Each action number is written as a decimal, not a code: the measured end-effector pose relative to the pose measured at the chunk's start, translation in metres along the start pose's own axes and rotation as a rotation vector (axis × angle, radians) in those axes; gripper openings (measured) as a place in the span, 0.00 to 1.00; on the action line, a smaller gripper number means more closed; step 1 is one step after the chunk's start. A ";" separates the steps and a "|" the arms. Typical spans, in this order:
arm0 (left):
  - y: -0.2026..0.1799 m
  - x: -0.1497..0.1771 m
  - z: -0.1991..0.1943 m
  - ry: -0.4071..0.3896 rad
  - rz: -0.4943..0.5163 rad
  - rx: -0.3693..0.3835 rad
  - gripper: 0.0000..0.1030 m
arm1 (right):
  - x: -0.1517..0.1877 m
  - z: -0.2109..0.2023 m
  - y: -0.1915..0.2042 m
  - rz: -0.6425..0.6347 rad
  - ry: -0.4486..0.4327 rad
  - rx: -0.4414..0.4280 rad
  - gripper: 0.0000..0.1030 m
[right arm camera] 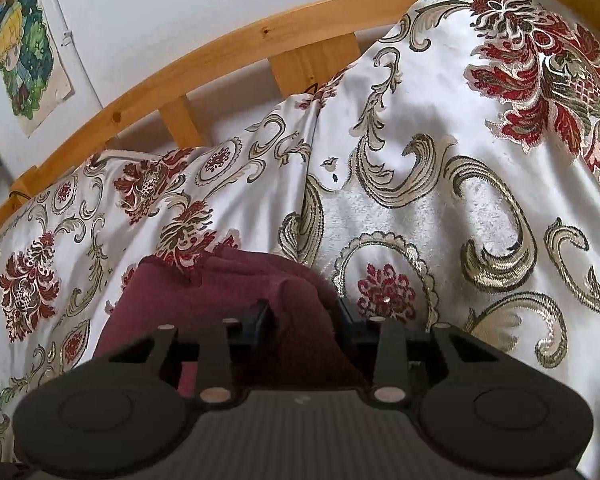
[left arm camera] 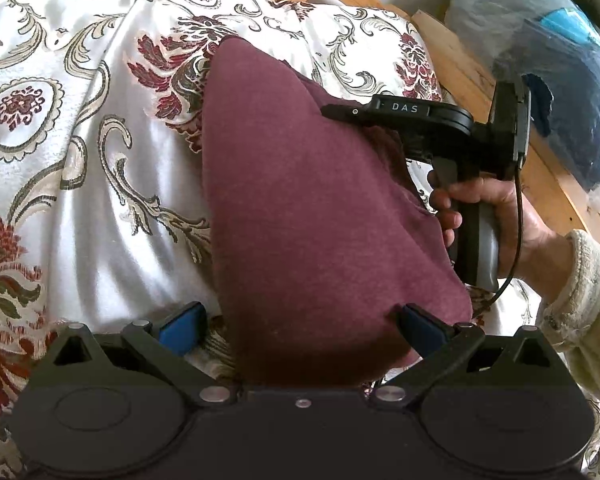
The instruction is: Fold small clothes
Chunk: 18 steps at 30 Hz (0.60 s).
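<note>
A maroon garment (left arm camera: 308, 208) lies folded in a long shape on the floral bedspread (left arm camera: 80, 160). My left gripper (left arm camera: 300, 330) is wide open, its blue-padded fingers either side of the garment's near end. My right gripper (left arm camera: 364, 114) reaches in from the right over the garment's far right edge. In the right wrist view the right gripper (right arm camera: 304, 322) is partly open, with a bunched fold of the maroon garment (right arm camera: 228, 280) between its fingers.
A wooden bed frame (right arm camera: 220, 52) runs behind the bedspread against a white wall with drawings (right arm camera: 24, 60). A clear plastic bag of blue fabric (left arm camera: 552, 60) sits past the bed rail (left arm camera: 472, 72) at the right.
</note>
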State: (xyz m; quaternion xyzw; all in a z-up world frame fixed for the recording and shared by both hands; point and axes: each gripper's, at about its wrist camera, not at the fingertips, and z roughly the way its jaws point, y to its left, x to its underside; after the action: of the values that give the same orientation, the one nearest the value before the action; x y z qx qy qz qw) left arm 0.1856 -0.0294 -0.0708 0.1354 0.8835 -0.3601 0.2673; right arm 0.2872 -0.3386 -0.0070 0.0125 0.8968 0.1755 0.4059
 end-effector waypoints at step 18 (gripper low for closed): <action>-0.001 -0.004 0.001 0.026 -0.020 0.040 0.87 | 0.003 -0.002 0.004 -0.004 -0.015 0.013 0.34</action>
State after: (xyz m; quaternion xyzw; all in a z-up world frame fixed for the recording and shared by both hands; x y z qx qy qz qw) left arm 0.1887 -0.0309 -0.0684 0.1367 0.8808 -0.3785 0.2494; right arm 0.2837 -0.3347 -0.0064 0.0145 0.8949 0.1687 0.4129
